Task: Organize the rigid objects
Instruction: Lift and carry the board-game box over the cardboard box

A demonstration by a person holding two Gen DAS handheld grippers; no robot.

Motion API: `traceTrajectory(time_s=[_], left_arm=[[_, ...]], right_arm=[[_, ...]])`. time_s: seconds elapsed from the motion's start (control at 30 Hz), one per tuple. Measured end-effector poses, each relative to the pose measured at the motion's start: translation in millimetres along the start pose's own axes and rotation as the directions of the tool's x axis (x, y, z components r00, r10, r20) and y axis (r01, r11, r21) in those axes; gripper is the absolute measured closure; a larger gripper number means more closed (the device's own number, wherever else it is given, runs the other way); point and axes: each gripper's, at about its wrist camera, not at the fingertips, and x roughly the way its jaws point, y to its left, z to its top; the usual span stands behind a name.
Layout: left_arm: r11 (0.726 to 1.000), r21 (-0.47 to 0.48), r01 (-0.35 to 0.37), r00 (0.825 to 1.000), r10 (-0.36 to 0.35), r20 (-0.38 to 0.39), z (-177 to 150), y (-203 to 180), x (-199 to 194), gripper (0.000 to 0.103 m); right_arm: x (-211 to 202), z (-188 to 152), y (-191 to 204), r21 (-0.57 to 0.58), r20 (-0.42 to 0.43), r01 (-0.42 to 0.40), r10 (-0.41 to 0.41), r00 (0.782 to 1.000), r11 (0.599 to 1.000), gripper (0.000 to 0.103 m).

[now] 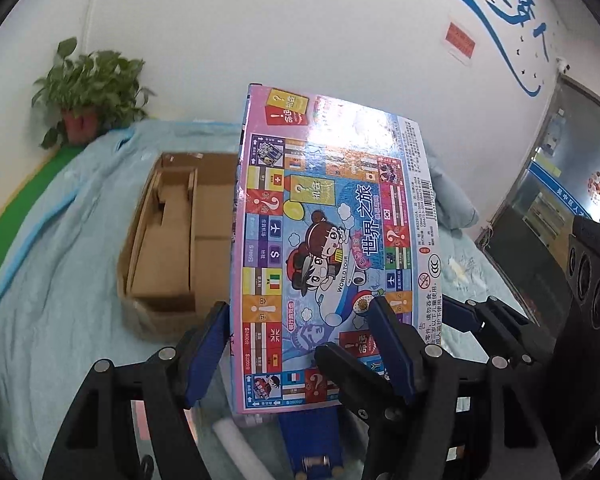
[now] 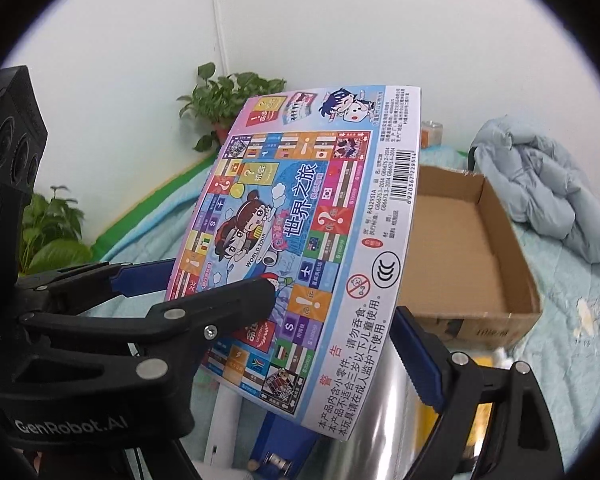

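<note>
While we look along the left hand-held gripper (image 1: 300,344), its blue-padded fingers are clamped on the near end of a flat board game box (image 1: 332,248), one finger at the box's left edge and the other pressed on its printed face. The box is held up in the air, tilted, above a bed covered with a light blue sheet (image 1: 60,280), and it partly hides an open cardboard box (image 1: 172,232) lying on the sheet beyond it.

From the right wrist view we see the same board game box (image 2: 300,248) between the two grippers. The left gripper (image 2: 220,292) comes in from the left with a black finger across the box's face. We see only one finger (image 2: 416,356) of the right hand-held gripper, just beside the box's lower right edge; we cannot tell whether it touches or how wide that gripper stands.

The box face reads "世界之旅" and "WORLD TOUR", with a CCC mark, a barcode and the code "P432951A". A red heading "警告" sits above small Chinese warning lines. The left gripper's body carries "GenRobot.AI" (image 2: 72,426).

A potted plant (image 1: 88,92) stands against the wall, and a pale blue padded jacket (image 2: 540,192) lies on the bed beside the cardboard box (image 2: 472,248).
</note>
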Motion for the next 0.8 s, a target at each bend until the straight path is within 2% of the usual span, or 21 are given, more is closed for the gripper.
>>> traceTrajectory(time_s=[0.3,0.5,0.67,0.8], left_arm=[[0.998,0.054,-0.025,0.999,0.024,0.027,92.5,-2.3,32.2,0.035],[0.997,0.061,-0.05,0.999,0.049,0.011,137.1,8.9,67.6,0.035],[0.998,0.025,-0.058,0.997,0.06,-0.058,139.0,23.4,108.2,0.035],[0.997,-0.013,-0.079,0.986,0.076,-0.146,123.3,37.6,144.3,0.038]], right_arm=[[22.1,56.4,-22.8,-0.008,0.033,0.004,-0.004,0.999,1.0,0.015],[48.1,86.1,-35.3,-0.011,0.002,-0.023,0.023,1.0,1.0,0.015],[76.5,83.6,-45.2,0.011,-0.065,-0.05,0.05,0.997,0.999,0.015],[107.6,67.1,-51.3,0.036,-0.153,-0.081,0.086,0.984,0.996,0.015]])
